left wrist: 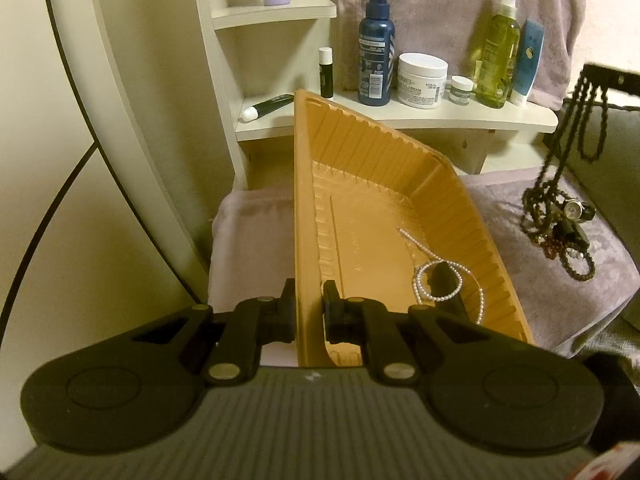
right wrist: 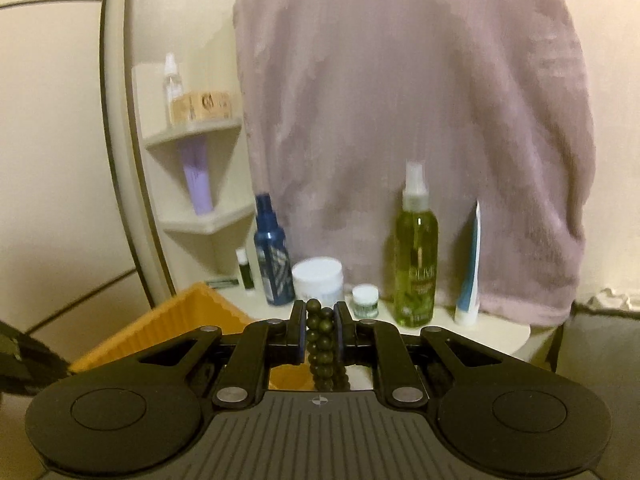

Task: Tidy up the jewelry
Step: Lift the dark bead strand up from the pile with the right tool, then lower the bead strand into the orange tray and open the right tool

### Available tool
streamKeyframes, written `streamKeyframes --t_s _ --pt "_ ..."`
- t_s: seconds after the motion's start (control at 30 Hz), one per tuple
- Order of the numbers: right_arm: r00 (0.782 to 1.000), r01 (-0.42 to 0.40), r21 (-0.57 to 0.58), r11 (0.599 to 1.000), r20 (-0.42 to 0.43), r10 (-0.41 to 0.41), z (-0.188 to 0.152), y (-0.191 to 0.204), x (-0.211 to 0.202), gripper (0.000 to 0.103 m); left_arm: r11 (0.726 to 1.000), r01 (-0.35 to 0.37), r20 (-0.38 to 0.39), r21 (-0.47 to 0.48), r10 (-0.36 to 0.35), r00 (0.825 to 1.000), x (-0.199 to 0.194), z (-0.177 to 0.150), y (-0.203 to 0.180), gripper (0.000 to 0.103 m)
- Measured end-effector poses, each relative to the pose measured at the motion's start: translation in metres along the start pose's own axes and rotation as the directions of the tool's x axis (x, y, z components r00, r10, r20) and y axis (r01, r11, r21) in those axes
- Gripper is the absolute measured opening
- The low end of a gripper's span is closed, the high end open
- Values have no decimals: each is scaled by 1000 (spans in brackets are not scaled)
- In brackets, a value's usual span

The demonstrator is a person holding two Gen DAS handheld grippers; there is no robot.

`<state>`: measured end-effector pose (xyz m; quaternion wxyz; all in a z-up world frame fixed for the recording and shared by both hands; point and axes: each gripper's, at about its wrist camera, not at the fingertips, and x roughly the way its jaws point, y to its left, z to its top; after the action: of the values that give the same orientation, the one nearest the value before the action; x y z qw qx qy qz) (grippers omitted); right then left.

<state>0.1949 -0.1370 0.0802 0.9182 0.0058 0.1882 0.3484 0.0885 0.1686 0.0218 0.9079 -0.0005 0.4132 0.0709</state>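
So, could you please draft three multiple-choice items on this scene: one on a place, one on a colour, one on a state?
1. Where does the pearl necklace lie?
A. on the shelf
B. in the tray
C. on the towel

2. What colour is the tray?
A. orange
B. white
C. blue

3. What does the right gripper hold?
A. nothing
B. a jar
C. a string of dark beads

Answers: 1 B, the pearls rest on the tray floor. 2 A, its ribbed walls are orange. 3 C, the beads sit pinched between the fingers.
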Motion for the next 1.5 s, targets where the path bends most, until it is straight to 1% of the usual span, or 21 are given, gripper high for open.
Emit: streamKeyframes --t_s 0.37,0.6,0.77,0.97,1.07,1.2,1.43,1.5 --pt "995 -42 6 999 91 42 36 4 -17 13 1000 2 2 0 -2 1000 -1 0 0 11" --pt "989 -101 -20 995 108 102 51 21 -14 13 1000 4 3 -1 -4 1000 -1 0 0 11" --pt "978 -172 2 985 119 171 60 31 -12 13 1000 7 2 4 -7 1000 -1 1 0 11" --pt "955 -277 48 960 120 270 63 45 1 13 1000 10 5 4 -10 1000 -1 1 0 11" --pt "945 -317 70 946 106 309 59 51 12 13 1000 12 5 1 -12 1000 -1 1 0 11" --pt "937 -349 118 930 47 346 43 54 40 14 1000 14 8 2 -14 1000 -1 1 0 11" --pt "931 -337 127 933 -101 350 -7 68 85 14 1000 21 11 -4 -21 1000 -1 0 2 11" --pt "925 -331 137 934 -147 349 -22 69 95 14 1000 22 12 -4 -22 1000 -1 0 2 11"
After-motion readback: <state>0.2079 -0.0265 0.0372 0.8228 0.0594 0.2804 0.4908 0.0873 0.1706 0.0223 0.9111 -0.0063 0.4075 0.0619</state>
